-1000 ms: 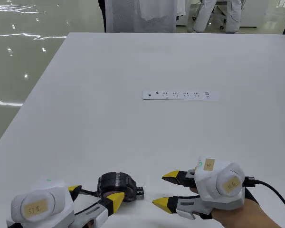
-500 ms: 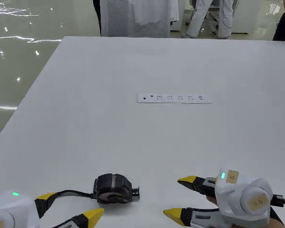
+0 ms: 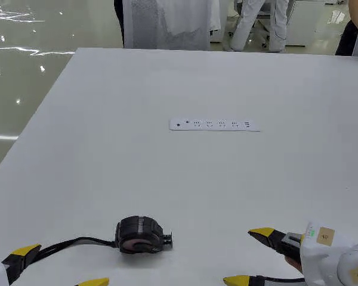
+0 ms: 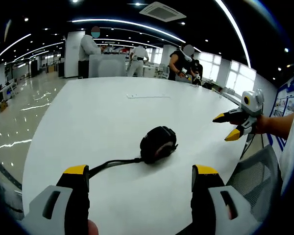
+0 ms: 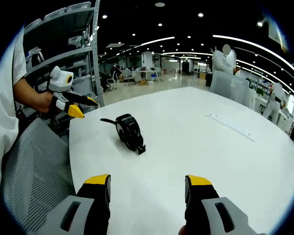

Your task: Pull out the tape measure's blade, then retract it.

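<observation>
White table [image 3: 227,179]: tape measure [image 3: 139,235], left tongs [image 3: 59,266] and right tongs [image 3: 249,256] gaping.

The white table [image 3: 107,149] in front of me carries two things. The black tape measure [image 3: 139,235] sits near my edge, its black strap [image 3: 77,242] trailing off to my left across the surface. A flat white power strip [image 3: 214,124] lies well apart from it, toward the far side.
</observation>
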`<state>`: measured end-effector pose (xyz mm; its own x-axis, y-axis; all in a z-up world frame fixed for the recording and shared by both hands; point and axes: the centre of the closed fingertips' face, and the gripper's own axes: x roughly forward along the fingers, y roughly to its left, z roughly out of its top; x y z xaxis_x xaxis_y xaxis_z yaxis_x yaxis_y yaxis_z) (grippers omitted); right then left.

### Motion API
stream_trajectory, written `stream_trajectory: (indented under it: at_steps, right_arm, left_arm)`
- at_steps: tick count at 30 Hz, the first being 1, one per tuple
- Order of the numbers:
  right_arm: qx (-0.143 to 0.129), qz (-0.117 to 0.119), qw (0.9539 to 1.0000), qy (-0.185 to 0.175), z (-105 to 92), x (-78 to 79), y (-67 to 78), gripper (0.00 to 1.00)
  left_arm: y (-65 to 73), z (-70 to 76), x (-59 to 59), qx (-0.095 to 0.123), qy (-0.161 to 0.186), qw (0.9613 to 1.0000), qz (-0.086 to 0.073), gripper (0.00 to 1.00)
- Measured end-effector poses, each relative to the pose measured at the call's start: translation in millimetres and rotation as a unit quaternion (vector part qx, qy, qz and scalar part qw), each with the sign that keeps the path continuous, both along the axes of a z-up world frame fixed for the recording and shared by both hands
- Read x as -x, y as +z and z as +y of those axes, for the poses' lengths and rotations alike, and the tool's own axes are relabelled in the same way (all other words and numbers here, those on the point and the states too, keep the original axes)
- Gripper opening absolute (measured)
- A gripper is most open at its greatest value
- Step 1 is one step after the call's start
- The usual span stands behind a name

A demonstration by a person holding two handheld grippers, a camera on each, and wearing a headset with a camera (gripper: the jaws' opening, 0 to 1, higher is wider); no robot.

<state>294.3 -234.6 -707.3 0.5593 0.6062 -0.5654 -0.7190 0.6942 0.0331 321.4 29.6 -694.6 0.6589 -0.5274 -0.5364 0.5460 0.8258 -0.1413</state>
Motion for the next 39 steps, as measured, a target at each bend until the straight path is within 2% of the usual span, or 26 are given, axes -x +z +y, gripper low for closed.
stream_trajectory:
  at_steps: [1, 3, 5, 7, 11, 20, 24, 27, 31, 39]
  right_arm:
    - [-0.001, -0.001, 1.0, -0.005, -2.2, 2.3, 1.0, 0.61]
    - [-0.001, -0.002, 1.0, -0.01, -5.9, 6.4, 2.5, 0.62]
    - [0.0, 0.0, 0.9999, -0.015, -9.5, 8.8, 1.8, 0.64]
    - [0.001, 0.009, 0.9997, -0.021, -12.8, 14.3, 0.6, 0.65]
    - [0.002, 0.012, 0.9996, -0.026, -18.6, 23.9, 1.5, 0.67]
    - [-0.004, 0.018, 0.9992, -0.036, -29.3, 41.5, 1.8, 0.68]
    - [-0.005, 0.019, 0.9989, -0.043, -35.8, 48.7, 2.3, 0.69]
    - [-0.016, 0.017, 0.9985, -0.05, -39.7, 52.7, 6.0, 0.69]
    - [-0.018, 0.022, 0.9977, -0.061, -48.1, 59.5, 2.3, 0.69]
    - [-0.02, 0.022, 0.9969, -0.073, -57.9, 65.0, 1.0, 0.72]
  left_arm:
    - [-1.6, 3.0, 2.2, -0.002, 0.003, 1.0, 0.007, 0.83]
    - [-0.1, 7.0, 4.9, -0.001, 0.004, 1.0, 0.0, 0.84]
    - [-2.6, 10.5, 7.5, -0.008, 0.005, 0.9999, 0.005, 0.86]
    - [-3.4, 13.3, 11.5, -0.006, 0.002, 1.0, 0.008, 0.87]
    - [-7.6, 17.2, 21.0, -0.016, -0.016, 0.9997, 0.011, 0.88]
    - [-8.2, 23.5, 29.1, -0.028, -0.031, 0.9991, 0.006, 0.92]
    - [-7.6, 23.1, 32.1, -0.029, -0.04, 0.9988, 0.001, 0.98]
    - [-7.2, 23.9, 34.6, -0.04, -0.05, 0.9979, -0.007, 0.99]
    - [-6.1, 25.6, 36.1, -0.032, -0.055, 0.998, -0.008, 0.99]
    - [-8.3, 27.3, 41.8, -0.043, -0.076, 0.9961, -0.013, 0.99]
